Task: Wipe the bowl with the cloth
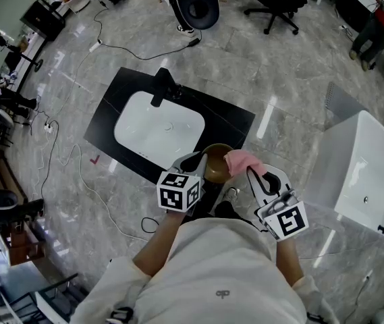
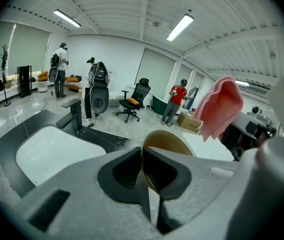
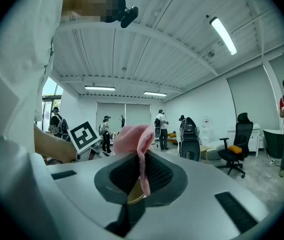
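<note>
The left tool [image 2: 145, 184] is pinching the thin rim of the brown bowl [image 2: 167, 143], which is looking light, rigid and slippery. The right tool [image 3: 139, 181] is clamping the soft pink cloth [image 3: 132, 136], which is bunching limply above it.

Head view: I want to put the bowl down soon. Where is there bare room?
The white basin, bordered by the faucet at its far edge, is bare. So is the black counter strip right of the basin. The counter's near edge is crowded, with the bowl and cloth held over it.
</note>
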A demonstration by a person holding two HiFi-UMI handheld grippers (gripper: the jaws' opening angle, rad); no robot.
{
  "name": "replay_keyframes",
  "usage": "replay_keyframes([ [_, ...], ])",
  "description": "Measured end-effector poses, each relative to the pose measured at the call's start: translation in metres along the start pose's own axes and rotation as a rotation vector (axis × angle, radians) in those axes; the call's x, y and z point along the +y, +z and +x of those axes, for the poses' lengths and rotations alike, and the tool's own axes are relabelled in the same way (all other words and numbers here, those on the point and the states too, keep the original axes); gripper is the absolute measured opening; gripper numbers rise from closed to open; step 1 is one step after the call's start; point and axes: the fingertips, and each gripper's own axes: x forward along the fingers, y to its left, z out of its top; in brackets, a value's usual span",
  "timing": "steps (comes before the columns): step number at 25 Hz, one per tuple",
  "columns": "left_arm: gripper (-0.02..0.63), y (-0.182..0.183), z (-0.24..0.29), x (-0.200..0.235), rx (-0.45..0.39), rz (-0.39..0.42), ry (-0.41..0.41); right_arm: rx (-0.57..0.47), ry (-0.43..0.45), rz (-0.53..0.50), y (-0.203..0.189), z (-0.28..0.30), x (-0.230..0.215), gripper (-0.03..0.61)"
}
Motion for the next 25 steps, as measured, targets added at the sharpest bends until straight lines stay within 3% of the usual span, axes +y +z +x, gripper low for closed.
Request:
replay_keyframes([
  [5, 0.028, -0.005, 0.006, 0.007, 0.012, -0.035, 0.011, 0.042, -0.017, 0.009, -0.009, -0.001, -0.006, 0.015],
  [11, 0.028, -0.009, 0.031, 0.025, 0.024, -0.14, 0.04, 0.095, -0.05, 0.014, -0.024, -0.002, -0.018, 0.015],
  [18, 0.028, -0.026, 0.075, 0.047, 0.083, -0.181, 0.103, 0.184, -0.068, 0.048, -0.05, 0.0, -0.031, 0.015],
  [25, 0.028, -0.051, 0.118, 0.075, 0.141, -0.299, 0.142, 0.263, -0.047, 0.089, -0.083, 0.007, -0.036, 0.015],
])
